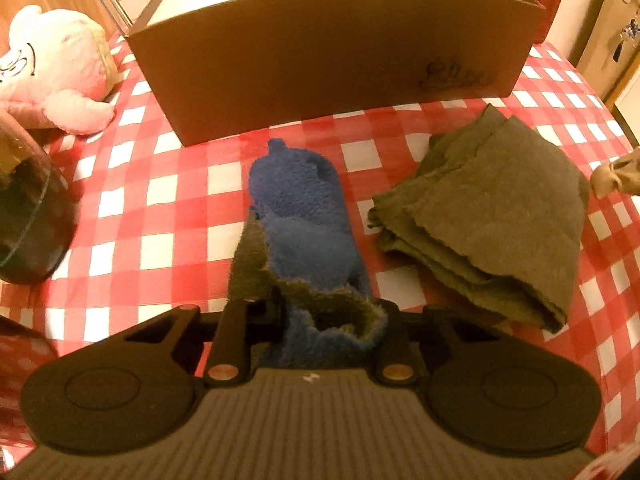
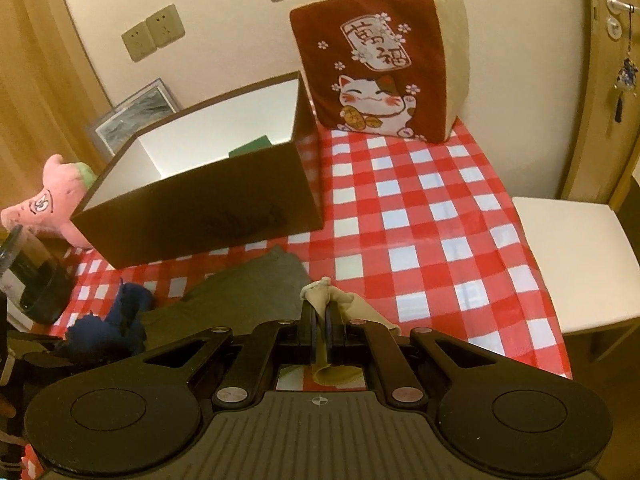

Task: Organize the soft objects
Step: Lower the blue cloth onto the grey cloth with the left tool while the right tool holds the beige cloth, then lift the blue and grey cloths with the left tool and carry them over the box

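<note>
In the left wrist view a blue fuzzy sock (image 1: 304,216) with a grey-green cuff lies on the checked tablecloth, its cuff end bunched between the fingers of my left gripper (image 1: 320,312); the fingertips are hidden by the fabric. A folded grey-green cloth (image 1: 488,224) lies to its right. The brown box (image 1: 328,52) stands behind. In the right wrist view my right gripper (image 2: 320,312) is shut on a beige sock (image 2: 344,308) above the table. The blue sock (image 2: 116,320) and the grey cloth (image 2: 248,284) lie to its left. The box (image 2: 200,200) holds something green.
A pink plush (image 1: 56,76) lies at the far left beside the box. A dark glass container (image 1: 24,216) stands at the left edge. A red lucky-cat cushion (image 2: 380,64) stands at the back right. A white chair (image 2: 572,260) is beyond the table's right edge.
</note>
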The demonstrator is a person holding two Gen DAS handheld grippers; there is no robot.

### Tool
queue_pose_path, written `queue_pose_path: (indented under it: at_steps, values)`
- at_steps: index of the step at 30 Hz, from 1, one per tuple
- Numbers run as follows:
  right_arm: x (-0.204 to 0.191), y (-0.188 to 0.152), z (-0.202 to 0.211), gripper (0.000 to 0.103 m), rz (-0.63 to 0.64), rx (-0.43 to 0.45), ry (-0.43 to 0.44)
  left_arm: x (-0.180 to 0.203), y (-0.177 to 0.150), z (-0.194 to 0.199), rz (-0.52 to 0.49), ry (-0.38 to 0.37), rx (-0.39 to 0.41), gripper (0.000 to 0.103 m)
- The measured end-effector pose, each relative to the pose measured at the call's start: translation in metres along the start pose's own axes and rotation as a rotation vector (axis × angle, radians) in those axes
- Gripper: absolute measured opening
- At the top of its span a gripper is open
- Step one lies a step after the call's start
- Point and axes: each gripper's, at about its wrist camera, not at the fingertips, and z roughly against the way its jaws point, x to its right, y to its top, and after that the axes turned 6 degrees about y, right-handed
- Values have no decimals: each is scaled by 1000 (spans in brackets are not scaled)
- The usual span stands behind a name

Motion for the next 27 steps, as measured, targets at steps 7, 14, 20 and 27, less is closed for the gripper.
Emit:
queue_pose_path:
  at_steps: [7, 14, 20, 27]
  values:
    - [-6, 4, 5, 4, 12, 24, 19, -17, -3, 20, 6, 48, 37, 20]
    - [-14, 12, 13, 4, 35, 56, 46, -45, 3, 59, 54, 74, 122, 20]
    - [-22, 25, 19, 4, 56, 90, 88, -66, 15, 97, 83, 87, 210, 20]
    - [-35, 48, 24, 4, 93, 133, 139, -75, 39, 127, 92, 72, 301, 20]
